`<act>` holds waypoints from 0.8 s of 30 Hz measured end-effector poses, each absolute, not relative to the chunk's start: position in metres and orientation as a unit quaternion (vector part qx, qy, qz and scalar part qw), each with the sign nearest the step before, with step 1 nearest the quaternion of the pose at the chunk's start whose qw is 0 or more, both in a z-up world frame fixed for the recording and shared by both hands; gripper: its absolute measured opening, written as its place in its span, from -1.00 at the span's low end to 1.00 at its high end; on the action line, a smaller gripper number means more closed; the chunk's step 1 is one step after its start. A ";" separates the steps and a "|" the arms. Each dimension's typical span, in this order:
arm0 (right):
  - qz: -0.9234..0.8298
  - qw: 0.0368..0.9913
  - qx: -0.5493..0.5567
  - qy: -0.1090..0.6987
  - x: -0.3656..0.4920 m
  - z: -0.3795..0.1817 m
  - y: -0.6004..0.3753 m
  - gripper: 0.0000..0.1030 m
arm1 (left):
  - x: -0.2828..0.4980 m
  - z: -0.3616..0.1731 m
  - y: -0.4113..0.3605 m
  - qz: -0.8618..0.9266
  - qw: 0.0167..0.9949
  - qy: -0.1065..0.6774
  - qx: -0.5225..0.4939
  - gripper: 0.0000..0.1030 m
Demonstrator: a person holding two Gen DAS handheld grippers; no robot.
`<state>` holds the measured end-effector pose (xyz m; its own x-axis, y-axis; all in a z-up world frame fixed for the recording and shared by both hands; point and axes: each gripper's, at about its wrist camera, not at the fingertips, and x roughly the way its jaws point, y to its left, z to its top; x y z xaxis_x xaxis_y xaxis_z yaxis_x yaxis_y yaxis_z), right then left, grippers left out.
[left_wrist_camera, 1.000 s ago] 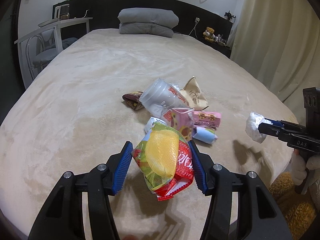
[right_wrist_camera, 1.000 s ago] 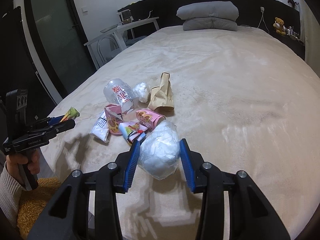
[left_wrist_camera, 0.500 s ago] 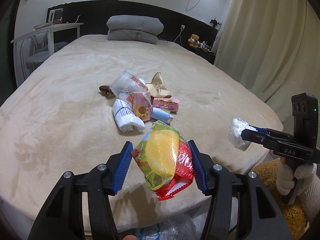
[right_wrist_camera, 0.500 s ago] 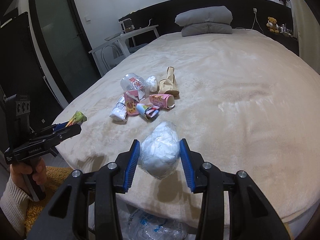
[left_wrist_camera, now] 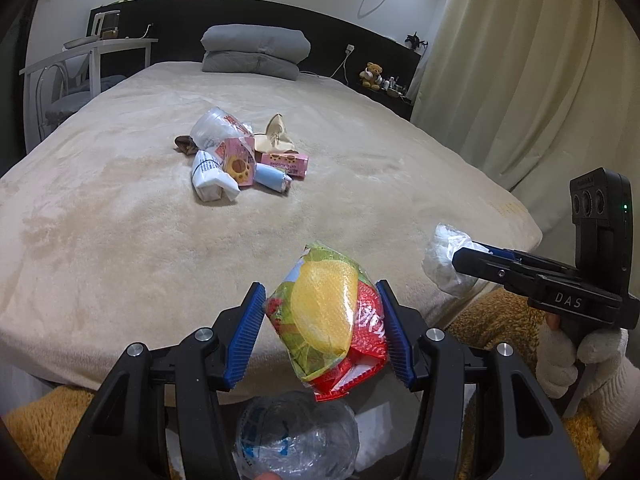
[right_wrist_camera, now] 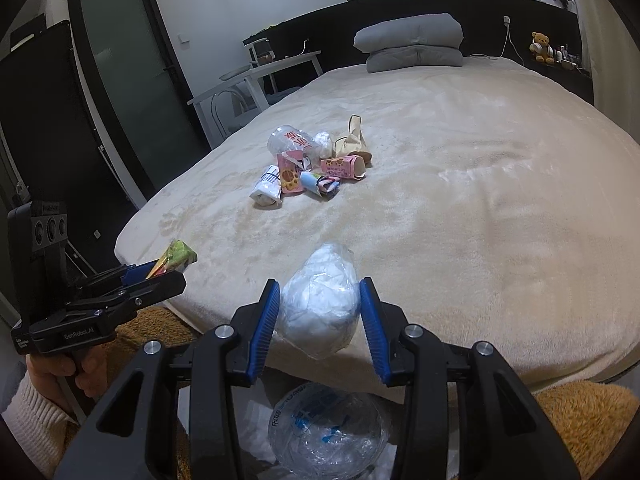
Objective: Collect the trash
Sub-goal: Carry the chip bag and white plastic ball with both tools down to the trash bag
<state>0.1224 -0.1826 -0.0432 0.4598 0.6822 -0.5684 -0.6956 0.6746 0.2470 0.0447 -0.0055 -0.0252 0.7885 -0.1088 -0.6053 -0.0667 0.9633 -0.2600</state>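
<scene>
In the left wrist view, the left gripper pinched the snack wrapper over the bed edge, above the clear bag; released too early, the light wrapper could fall beside the bag. In the right wrist view, the right gripper squeezed the white crumpled wad above that bag, and it could bounce off the rim, while the trash pile waited on the bed.

bare bed front; trash pile blocks the middle.

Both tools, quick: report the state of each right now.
Left tool: closed on a yellow, green and red snack packet.
Right tool: closed on a white crumpled plastic wad.
</scene>
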 end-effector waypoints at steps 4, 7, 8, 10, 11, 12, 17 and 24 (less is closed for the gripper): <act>0.404 0.852 -0.008 0.333 0.108 -0.047 -0.188 -0.19 | 0.034 -0.030 -0.016 -0.015 0.933 0.330 -0.142 0.06; 0.405 0.848 -0.004 0.342 0.100 -0.051 -0.192 -0.19 | 0.027 -0.034 -0.024 -0.016 0.930 0.336 -0.148 0.06; 0.405 0.847 -0.002 0.346 0.097 -0.053 -0.193 -0.19 | 0.025 -0.036 -0.026 -0.015 0.929 0.339 -0.150 0.06; 0.404 0.844 0.004 0.352 0.094 -0.055 -0.196 -0.19 | 0.023 -0.042 -0.031 -0.014 0.925 0.349 -0.153 0.06; 0.404 0.843 0.007 0.356 0.093 -0.057 -0.197 -0.19 | 0.022 -0.045 -0.033 -0.014 0.923 0.354 -0.151 0.06; 0.404 0.841 0.009 0.359 0.092 -0.058 -0.197 -0.19 | 0.022 -0.047 -0.036 -0.015 0.922 0.358 -0.147 0.06; 0.406 0.829 0.017 0.384 0.095 -0.066 -0.196 -0.19 | 0.023 -0.058 -0.040 -0.020 0.915 0.377 -0.144 0.06; 0.397 0.804 0.020 0.442 0.105 -0.089 -0.185 -0.19 | 0.032 -0.083 -0.043 -0.019 0.893 0.420 -0.159 0.06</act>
